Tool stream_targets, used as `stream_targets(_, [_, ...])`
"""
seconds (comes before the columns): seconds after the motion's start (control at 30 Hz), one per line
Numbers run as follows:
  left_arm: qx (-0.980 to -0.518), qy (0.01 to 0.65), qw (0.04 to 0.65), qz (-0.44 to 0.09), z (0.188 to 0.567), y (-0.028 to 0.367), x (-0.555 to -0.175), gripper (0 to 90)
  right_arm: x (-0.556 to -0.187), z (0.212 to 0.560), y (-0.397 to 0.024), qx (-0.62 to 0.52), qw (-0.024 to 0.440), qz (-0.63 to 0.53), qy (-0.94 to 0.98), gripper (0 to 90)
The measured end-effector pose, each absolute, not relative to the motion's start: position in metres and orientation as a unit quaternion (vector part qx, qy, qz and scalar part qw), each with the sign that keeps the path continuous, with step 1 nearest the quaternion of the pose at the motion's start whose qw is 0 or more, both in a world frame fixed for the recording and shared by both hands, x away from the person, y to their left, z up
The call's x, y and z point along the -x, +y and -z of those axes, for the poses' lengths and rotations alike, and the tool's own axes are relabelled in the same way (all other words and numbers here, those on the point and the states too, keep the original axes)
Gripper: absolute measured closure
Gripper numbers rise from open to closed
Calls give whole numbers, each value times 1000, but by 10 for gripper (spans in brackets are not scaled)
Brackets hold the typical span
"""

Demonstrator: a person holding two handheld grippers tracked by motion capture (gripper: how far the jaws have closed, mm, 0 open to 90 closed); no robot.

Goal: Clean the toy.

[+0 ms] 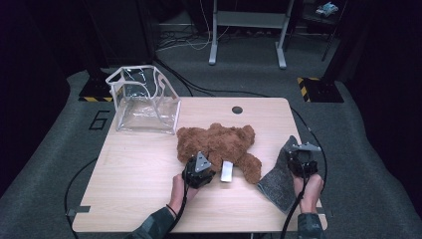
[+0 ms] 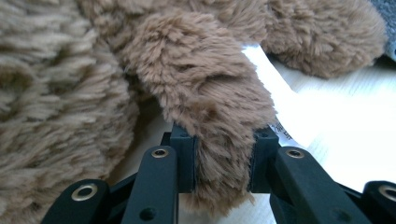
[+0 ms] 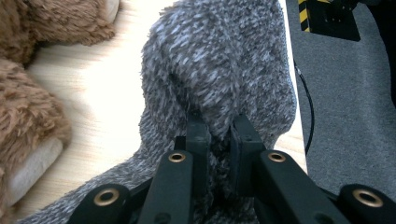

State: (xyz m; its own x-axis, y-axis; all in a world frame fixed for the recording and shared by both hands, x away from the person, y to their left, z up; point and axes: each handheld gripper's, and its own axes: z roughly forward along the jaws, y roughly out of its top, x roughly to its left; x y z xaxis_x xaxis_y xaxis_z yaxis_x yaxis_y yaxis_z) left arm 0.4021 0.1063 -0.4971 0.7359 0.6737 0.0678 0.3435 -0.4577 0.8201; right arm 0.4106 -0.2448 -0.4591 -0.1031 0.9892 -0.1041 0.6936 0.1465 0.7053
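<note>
Left gripper view reveals left tongs [image 2: 223,158] clamping the teddy bear's [image 2: 205,88] leg; right tongs [image 3: 219,140] pinch grey cloth [image 3: 224,60].

A wooden table [image 1: 134,169] with bare surface across its near left half and along the far right edge, open for a hand to pass. A brown teddy bear [image 1: 216,142] sprawls across the middle. A clear plastic bag [image 1: 144,102] stands at the far left corner. A grey knitted cloth [image 1: 278,181] covers the near right corner.
</note>
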Motion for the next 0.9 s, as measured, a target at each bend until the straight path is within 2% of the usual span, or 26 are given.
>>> stream_targets(0.5, [-819,299,445,-207,478,113,-416,722,-410,461,-246,-606,290,-255,696,806])
stream_targets(0.9, [-794,285,473,-255,447,119,-433,736,-409,461,-249,-608,288,-253,695,804])
